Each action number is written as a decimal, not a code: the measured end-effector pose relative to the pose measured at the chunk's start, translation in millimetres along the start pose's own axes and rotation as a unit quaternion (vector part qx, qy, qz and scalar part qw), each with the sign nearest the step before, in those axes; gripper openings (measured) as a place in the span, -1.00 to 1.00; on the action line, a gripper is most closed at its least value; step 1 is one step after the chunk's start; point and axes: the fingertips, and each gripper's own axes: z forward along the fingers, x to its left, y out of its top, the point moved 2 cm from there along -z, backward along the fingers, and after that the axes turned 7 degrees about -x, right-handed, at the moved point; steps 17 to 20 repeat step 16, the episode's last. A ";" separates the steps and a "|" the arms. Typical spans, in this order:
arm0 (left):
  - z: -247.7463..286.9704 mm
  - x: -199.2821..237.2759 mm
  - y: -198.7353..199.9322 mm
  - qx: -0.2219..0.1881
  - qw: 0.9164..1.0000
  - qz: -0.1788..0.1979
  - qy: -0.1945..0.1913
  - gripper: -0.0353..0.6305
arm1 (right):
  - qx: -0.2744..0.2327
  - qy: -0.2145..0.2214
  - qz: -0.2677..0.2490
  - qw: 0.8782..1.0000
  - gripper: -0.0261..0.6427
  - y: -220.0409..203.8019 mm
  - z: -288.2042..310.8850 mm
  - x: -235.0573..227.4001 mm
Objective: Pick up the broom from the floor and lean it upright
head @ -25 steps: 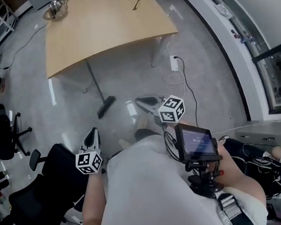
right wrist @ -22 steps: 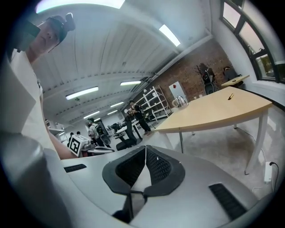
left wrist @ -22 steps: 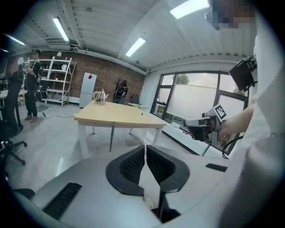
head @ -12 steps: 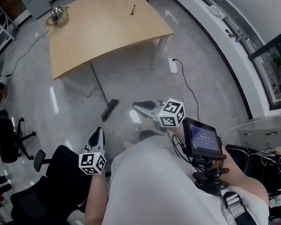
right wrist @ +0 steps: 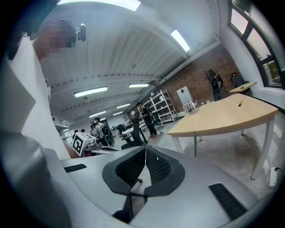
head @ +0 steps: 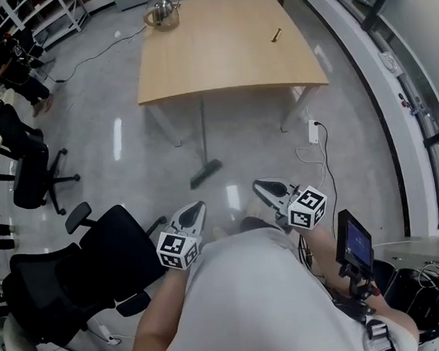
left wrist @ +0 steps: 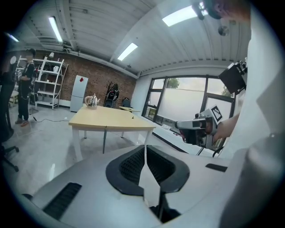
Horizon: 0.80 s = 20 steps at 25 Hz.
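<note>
I stood in what looked like an open-plan office or lab workspace. A polished grey concrete floor ran under a pale wooden tabletop at the far side. Wheeled black office chairs sat near on my left. White metal shelving stood by a brick wall, strip lights lined the ceiling, and tall windows ran along the right.

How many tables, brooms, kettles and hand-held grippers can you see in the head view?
Table: 1
Broom: 1
Kettle: 1
Hand-held grippers: 2, the left hand-held gripper and the right hand-held gripper
Total: 5
</note>
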 end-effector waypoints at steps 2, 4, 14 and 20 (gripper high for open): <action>-2.1 -0.5 -2.2 0.001 1.000 -0.001 -0.002 -0.83 | 0.007 0.002 -0.004 1.000 -0.87 -0.7 -0.7 2.9; -3.0 -0.4 -1.7 -0.001 1.000 -0.003 0.000 -0.83 | 0.011 0.001 -0.006 1.000 -0.87 0.5 -3.0 2.6; 6.6 -5.1 2.7 -0.006 1.000 -0.005 0.004 -0.83 | 0.013 0.005 -0.019 1.000 -0.87 10.1 -6.3 -3.9; 13.4 -10.1 3.8 -0.005 1.000 -0.004 0.005 -0.83 | 0.015 0.004 -0.017 1.000 -0.87 10.8 -10.5 -11.5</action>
